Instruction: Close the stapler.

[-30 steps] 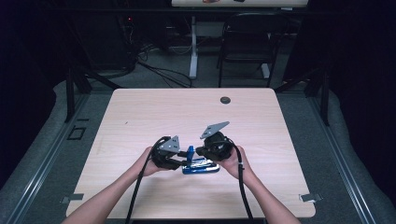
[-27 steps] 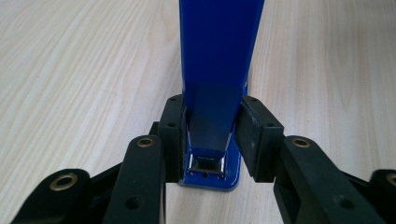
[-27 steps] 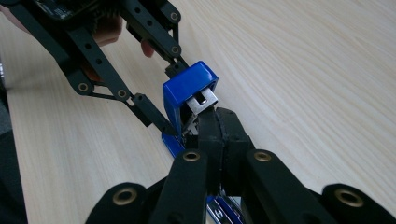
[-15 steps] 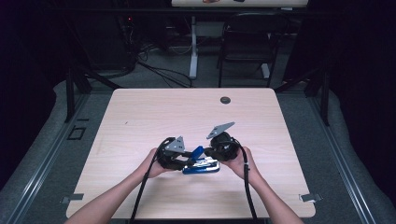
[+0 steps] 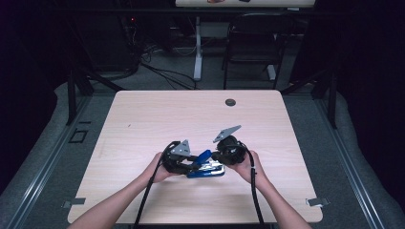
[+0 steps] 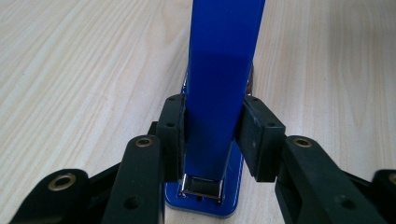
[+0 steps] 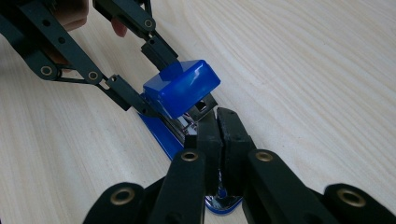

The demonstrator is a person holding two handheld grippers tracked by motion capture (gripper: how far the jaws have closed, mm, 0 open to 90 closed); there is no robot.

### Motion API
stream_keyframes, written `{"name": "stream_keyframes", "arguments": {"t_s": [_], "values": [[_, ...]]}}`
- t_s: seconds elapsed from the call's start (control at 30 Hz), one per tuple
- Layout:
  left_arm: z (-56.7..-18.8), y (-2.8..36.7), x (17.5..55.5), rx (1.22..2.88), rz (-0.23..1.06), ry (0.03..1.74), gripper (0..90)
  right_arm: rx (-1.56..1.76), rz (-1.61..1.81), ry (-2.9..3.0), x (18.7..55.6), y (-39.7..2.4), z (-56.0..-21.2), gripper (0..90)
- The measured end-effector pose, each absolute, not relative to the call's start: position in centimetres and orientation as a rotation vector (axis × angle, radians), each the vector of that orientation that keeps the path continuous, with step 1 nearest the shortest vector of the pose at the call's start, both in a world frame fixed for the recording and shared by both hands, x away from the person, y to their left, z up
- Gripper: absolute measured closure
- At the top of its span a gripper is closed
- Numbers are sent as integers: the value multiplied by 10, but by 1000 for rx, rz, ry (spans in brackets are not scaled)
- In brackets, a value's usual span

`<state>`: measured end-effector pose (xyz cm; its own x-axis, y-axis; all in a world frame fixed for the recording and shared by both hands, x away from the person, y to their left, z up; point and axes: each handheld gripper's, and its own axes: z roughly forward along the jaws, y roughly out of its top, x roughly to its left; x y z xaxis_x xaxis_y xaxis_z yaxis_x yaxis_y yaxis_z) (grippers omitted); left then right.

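In the left gripper view, the blue stapler (image 6: 219, 93) top runs off the upper edge, so its far end cannot be seen. In the right gripper view, the right gripper (image 7: 219, 135) covers the near part of the stapler (image 7: 182, 91), so whether it pinches anything cannot be told. In the high view, the small dark round thing (image 5: 230, 102) on the tabletop (image 5: 143, 119) is too tiny to name.

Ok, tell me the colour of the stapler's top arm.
Blue; the stapler's top arm shows best in the left gripper view.
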<state>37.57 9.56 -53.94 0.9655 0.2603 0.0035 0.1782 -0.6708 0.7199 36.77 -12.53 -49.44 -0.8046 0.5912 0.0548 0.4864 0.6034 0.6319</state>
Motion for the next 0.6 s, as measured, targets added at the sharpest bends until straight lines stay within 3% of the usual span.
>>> {"name": "stream_keyframes", "arguments": {"t_s": [0.6], "values": [[-543, 92, 375, 2335, 145, 321, 642, 930, 947, 2692, 371, -131, -498, 882]]}}
